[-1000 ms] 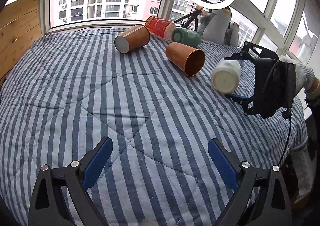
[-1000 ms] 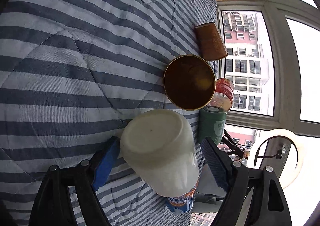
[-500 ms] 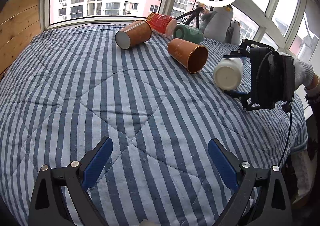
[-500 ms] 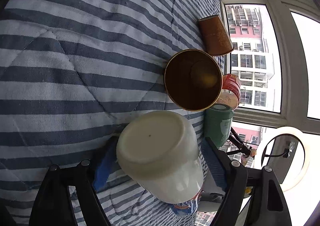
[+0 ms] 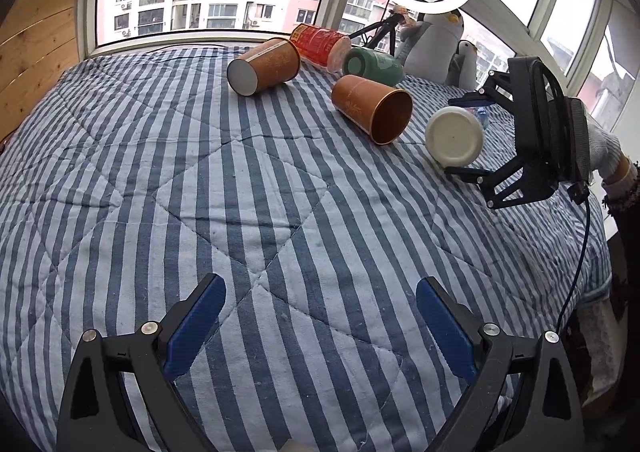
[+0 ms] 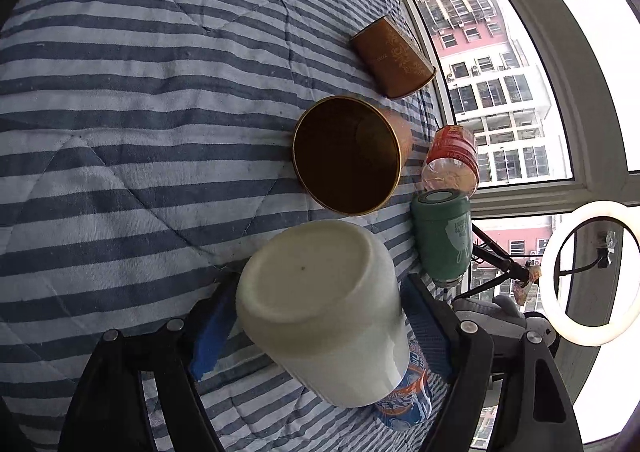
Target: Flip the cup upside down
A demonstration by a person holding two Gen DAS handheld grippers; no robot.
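The striped bed [image 5: 248,188] carries everything. Just beside the open-mouthed brown cup [image 6: 346,154], my right gripper [image 6: 320,316] has its jaws closed on the white cup [image 6: 324,308], base toward me (mid-flip, I judge). My left gripper [image 5: 318,326] hangs wide, empty.

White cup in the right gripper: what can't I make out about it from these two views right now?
- White cup mouth and inside: turned away in both views; only its base and wall show.
- Right gripper pad contact: right wrist view, the cup's body covers the blue pads.
- Can behind the cup: mostly hidden by it, label unreadable.
- Cup's clearance above the striped quilt: unclear in both views.
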